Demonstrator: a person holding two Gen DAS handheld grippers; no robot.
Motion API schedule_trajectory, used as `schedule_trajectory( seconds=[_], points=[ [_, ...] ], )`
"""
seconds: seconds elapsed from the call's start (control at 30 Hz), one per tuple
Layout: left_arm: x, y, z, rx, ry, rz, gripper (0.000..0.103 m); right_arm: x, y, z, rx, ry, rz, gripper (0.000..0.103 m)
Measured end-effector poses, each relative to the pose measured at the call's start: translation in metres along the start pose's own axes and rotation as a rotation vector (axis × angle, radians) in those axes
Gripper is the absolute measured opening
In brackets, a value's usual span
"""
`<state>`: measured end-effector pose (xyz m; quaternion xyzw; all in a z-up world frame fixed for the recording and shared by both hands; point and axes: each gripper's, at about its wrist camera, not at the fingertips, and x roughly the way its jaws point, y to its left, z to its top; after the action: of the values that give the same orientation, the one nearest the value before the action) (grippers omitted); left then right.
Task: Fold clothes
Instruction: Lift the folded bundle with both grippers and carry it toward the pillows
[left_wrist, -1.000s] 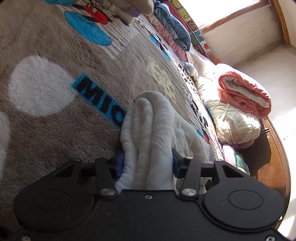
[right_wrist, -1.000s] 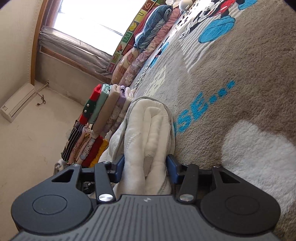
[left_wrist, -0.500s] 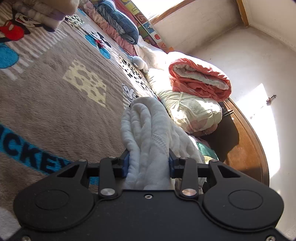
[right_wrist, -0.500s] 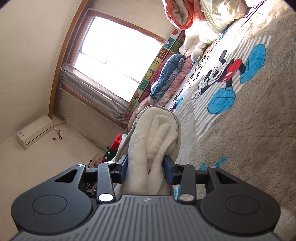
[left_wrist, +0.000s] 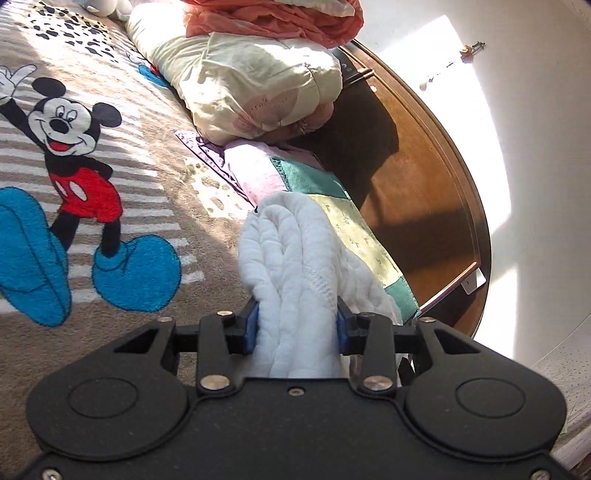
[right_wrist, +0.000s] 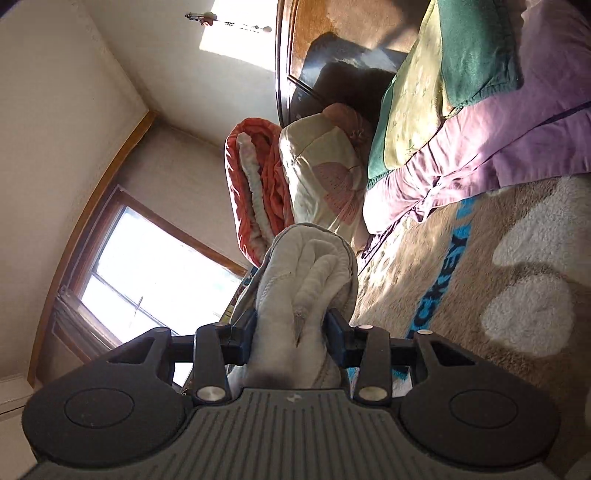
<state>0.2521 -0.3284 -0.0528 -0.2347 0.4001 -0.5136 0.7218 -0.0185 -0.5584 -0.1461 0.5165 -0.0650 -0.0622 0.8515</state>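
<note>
Carrying a thick white folded garment (left_wrist: 295, 266), we pinch one bunched end in the left gripper (left_wrist: 295, 325) and the other in the right gripper (right_wrist: 288, 332); it fills the lower centre of both views, lifted off the bed. We judge the folding done and the set-down next, calling for a bare patch. The cartoon blanket (left_wrist: 129, 206) at left offers room; pillows (left_wrist: 251, 81) and the wooden headboard (left_wrist: 424, 192) crowd the upper right.
</note>
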Motion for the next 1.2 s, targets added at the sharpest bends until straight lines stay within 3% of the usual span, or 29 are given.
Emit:
schedule_trajectory(
  seconds=[0.3, 0.53, 0.6, 0.7, 0.77, 1.0, 1.2],
  points=[
    [0.098, -0.005, 0.027, 0.033, 0.129, -0.076, 0.037, 0.014, -0.047, 0.026, 0.075, -0.209, -0.109, 0.042],
    [0.147, 0.008, 0.039, 0.037, 0.196, -0.108, 0.037, 0.020, -0.074, 0.026, 0.134, -0.285, -0.171, 0.042],
    [0.160, 0.021, 0.039, 0.011, 0.204, -0.098, 0.037, 0.025, -0.074, 0.025, 0.117, -0.281, -0.217, 0.042],
    [0.184, 0.048, 0.028, 0.003, 0.260, 0.044, 0.040, 0.036, -0.085, 0.018, 0.150, -0.253, -0.294, 0.042],
    [0.186, 0.056, 0.025, -0.005, 0.255, 0.028, 0.043, 0.043, -0.095, 0.011, 0.157, -0.230, -0.366, 0.039],
    [0.181, 0.051, 0.024, 0.029, 0.230, 0.051, 0.048, 0.050, -0.090, 0.007, 0.148, -0.247, -0.370, 0.041],
    [0.145, 0.043, 0.026, -0.023, 0.083, 0.083, 0.067, 0.038, -0.078, 0.017, 0.135, -0.257, -0.361, 0.055]
  ],
)
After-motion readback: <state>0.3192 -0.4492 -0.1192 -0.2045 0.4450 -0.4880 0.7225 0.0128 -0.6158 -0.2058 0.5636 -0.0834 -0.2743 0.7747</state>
